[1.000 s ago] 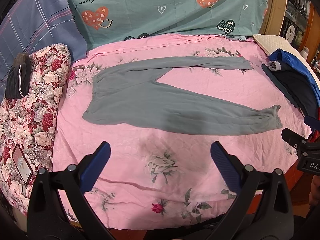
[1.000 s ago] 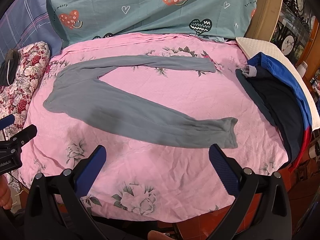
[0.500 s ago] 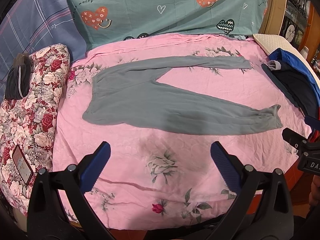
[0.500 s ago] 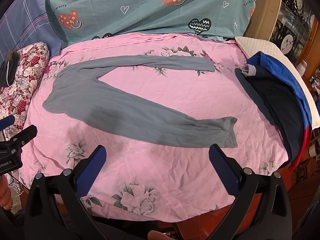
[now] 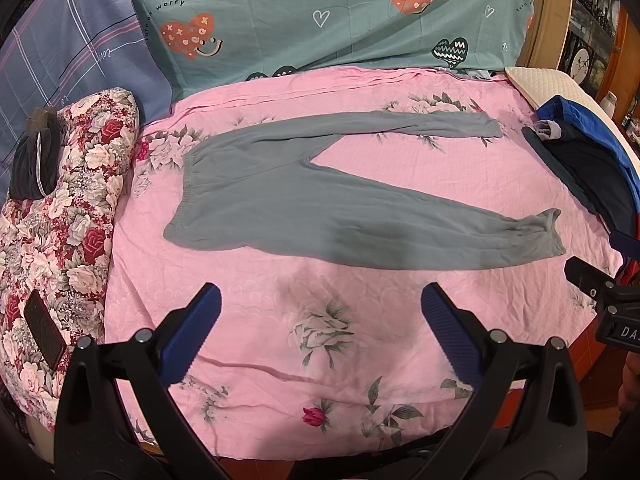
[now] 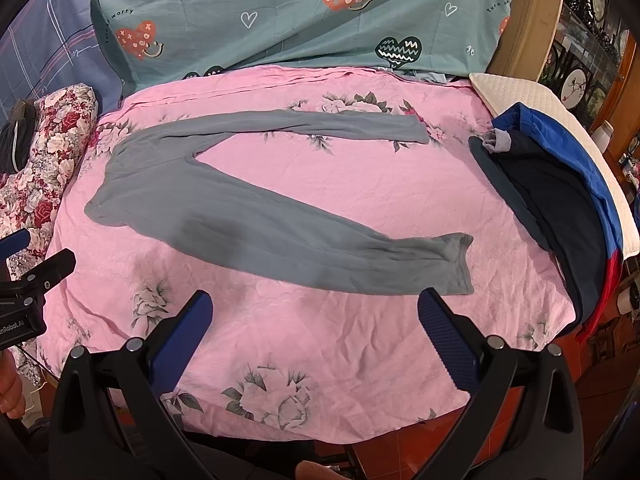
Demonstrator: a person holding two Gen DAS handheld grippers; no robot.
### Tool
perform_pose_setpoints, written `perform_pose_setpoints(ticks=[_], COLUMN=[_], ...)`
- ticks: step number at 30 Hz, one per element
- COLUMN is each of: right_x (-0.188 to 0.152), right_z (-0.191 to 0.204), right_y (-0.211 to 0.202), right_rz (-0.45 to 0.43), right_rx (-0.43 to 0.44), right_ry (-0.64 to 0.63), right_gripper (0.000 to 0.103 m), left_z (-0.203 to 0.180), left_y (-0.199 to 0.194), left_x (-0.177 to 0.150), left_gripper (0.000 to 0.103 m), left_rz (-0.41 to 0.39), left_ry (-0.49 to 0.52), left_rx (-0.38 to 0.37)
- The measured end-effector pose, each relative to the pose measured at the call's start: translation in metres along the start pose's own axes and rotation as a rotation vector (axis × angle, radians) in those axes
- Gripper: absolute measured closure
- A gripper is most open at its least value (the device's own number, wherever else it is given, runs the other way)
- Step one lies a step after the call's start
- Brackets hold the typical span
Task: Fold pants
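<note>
Pants (image 5: 304,204): grey, spread flat on the pink floral bed cover (image 5: 320,336), ahead of both grippers; waistband ahead and to the left, the two legs splayed in a V toward the right.
Near leg cuff (image 6: 456,264): just ahead of the right gripper's right finger, slightly rumpled.
Far leg cuff (image 6: 412,130): well ahead, past the near leg, lying flat.
Left gripper (image 5: 320,320): jaws wide apart, empty, hanging above bare cover short of the pants.
Right gripper (image 6: 316,320): jaws likewise spread, holding nothing, also short of the cloth.
Step in hand: judged as the very start; no fold is made and neither gripper touches the pants.
Next move: probably bring one leg over the other, which calls for pinching a cuff with the right gripper and the matching waistband corner (image 5: 176,236) with the left.
Nearby: dark and blue clothes (image 6: 560,200) to the right, clear of the pants.
</note>
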State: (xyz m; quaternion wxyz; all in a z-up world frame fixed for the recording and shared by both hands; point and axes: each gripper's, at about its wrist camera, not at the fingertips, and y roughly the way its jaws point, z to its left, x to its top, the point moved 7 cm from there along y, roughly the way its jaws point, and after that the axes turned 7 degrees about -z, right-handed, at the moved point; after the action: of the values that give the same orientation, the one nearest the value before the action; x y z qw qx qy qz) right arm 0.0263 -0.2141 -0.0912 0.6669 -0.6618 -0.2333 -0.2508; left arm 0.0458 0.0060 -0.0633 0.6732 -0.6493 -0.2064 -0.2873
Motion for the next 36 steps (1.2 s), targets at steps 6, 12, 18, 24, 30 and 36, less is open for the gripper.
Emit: perform_pose_setpoints(ticks=[6,12,18,24,30,36], right_x=[0.001,0.002,0.005,0.008,0.015,0.024], right_z=[-0.002,0.003,0.007,0.008,0.017,0.044], right_y=[-0.002,0.003,0.005,0.010,0.018,0.037], right_rz=[-0.001,0.007,0.010,0.017,0.024,0.042], right_rx=[-0.004,-0.004,-0.012,-0.020,-0.023,0.006], right_ry=[0.002,-0.003,-0.005,-0.002,-0.008,-0.053], right_gripper=[0.001,0.001,0.001,0.001,0.001,0.001], left_z=[-0.001,-0.002,0.002,0.005,0.014,0.084], left_y=[0.000,0.004,0.007,0.014,0.025,0.050], left_x=[-0.001,-0.003,0.001,0.006,0.010,0.007], left_gripper=[0.002,0.002,0.002,0.002,0.002,0.002], left_rz=[0.000,0.010,0.008,0.016,0.028,0.075], left_ry=[0.002,0.003,-0.001,0.000,-0.004,-0.105], left_rx=[0.001,0.001,-0.006,-0.016,-0.013,0.098])
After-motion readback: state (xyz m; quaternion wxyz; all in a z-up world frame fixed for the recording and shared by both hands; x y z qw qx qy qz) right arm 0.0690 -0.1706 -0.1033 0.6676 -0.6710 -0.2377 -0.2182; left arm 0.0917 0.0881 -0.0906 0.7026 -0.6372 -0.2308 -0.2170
